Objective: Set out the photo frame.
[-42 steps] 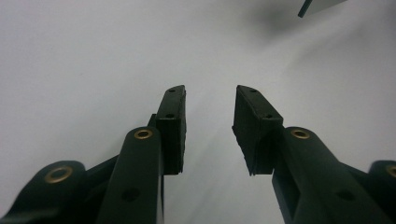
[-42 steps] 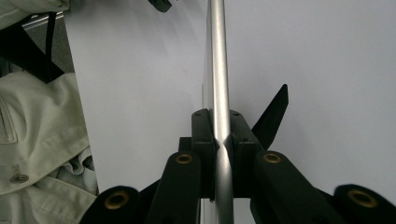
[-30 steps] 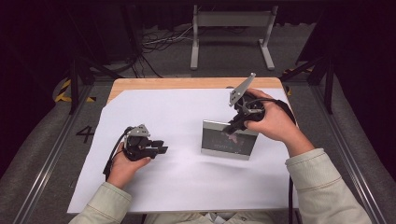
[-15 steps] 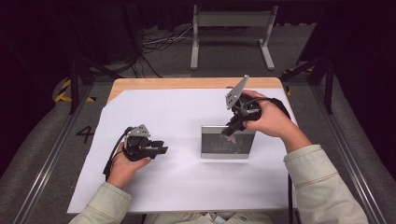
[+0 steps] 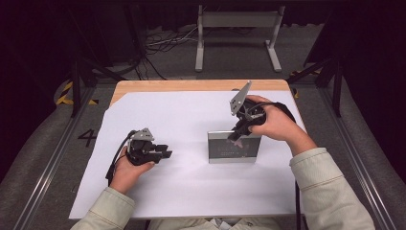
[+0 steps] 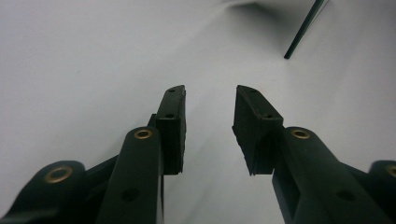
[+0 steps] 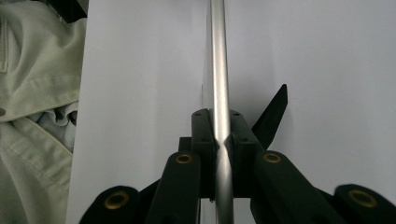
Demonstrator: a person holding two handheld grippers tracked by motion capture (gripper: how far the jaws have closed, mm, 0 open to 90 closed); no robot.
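Right hand-held gripper (image 5: 238, 135) clamped on upright silver metal picture frame (image 5: 233, 149); left hand-held gripper (image 5: 165, 153) open, empty, resting on white-covered desk (image 5: 191, 191).

My right hand-held gripper (image 5: 238, 135) pinches the top edge of a silver picture frame (image 5: 233, 149) standing upright on the white-covered desk (image 5: 191, 115); my left hand-held gripper (image 5: 163, 152) rests apart, jaws spread.

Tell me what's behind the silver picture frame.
Behind the silver picture frame a black prop leg angles to the white sheet. The right gripper clamps its top edge; the frame's own face covers its back.
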